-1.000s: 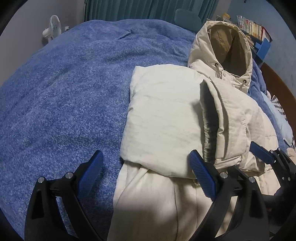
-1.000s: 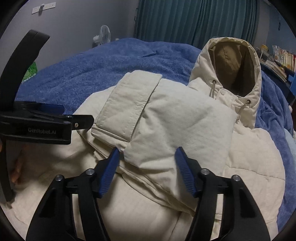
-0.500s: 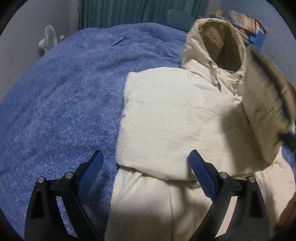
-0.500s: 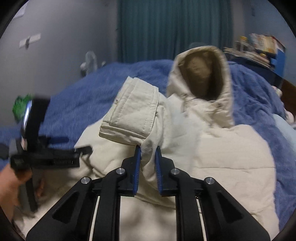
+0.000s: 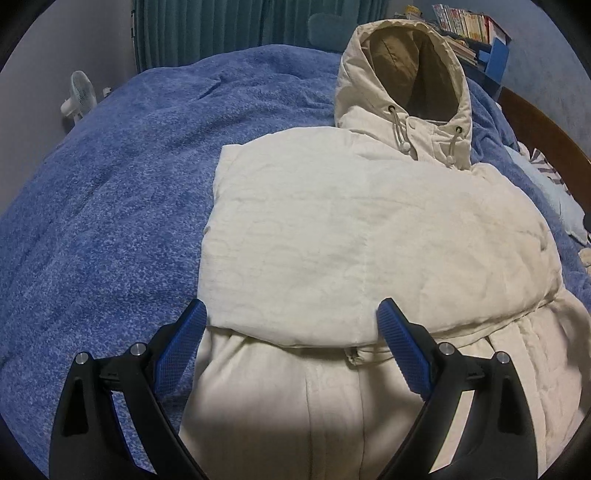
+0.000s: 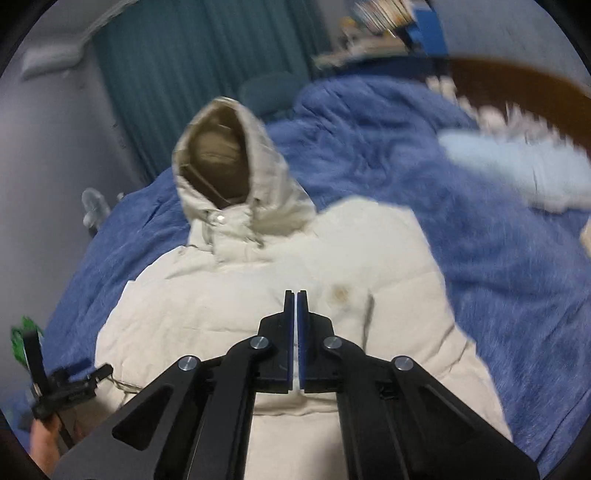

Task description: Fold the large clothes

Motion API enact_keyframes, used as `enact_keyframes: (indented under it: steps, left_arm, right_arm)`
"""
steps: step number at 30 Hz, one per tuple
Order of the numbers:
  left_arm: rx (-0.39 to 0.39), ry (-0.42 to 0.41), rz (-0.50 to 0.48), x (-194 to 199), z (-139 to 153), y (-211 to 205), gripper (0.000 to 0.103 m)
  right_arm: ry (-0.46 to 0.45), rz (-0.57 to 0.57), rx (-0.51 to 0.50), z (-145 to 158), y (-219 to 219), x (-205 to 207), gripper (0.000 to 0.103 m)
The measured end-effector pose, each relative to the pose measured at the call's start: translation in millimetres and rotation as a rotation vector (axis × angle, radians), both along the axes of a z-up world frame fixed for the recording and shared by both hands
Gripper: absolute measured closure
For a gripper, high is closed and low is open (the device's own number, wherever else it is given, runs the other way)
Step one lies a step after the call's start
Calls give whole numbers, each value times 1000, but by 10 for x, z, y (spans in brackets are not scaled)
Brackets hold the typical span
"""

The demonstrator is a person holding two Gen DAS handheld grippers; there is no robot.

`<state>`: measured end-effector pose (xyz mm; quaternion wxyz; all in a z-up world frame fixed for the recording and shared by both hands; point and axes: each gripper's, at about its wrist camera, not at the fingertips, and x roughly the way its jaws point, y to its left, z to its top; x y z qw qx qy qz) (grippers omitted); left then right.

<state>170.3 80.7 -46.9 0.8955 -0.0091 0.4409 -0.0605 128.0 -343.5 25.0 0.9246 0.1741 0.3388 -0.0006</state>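
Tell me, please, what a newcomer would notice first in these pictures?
First, the cream hooded jacket lying on the blue blanket, its hood standing open at the far end. Then the tongs: the left tongs spread wide at the jacket's near fold, the right tongs shut above it.

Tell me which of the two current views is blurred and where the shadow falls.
Right wrist view: motion-smeared, worst at the bookshelf and striped pillow; the shut right claw stays sharp. Left wrist view: crisp, with fisheye bending at the edges; a dark shadow lies on the jacket hem between the open left claw fingers.
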Motion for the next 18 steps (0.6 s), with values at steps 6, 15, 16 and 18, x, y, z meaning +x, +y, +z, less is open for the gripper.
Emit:
enact_keyframes:
  steps: [6,15,16,18]
  left_arm:
    - [-3,4,-1,-2,-19,-2,14]
    - [-19,23,-3,13,-73,27,14]
    - [-23,25,-3,17,-76,38,14]
    - [-28,29,2,23,-84,56,14]
  right_arm:
    - [97,-36,98,-314,-219,120,38]
    - [291,7,236,-863,-105,245,35]
    - [299,10,285,-896,-93,229,38]
    - [261,6,273,-831,-61,144,81]
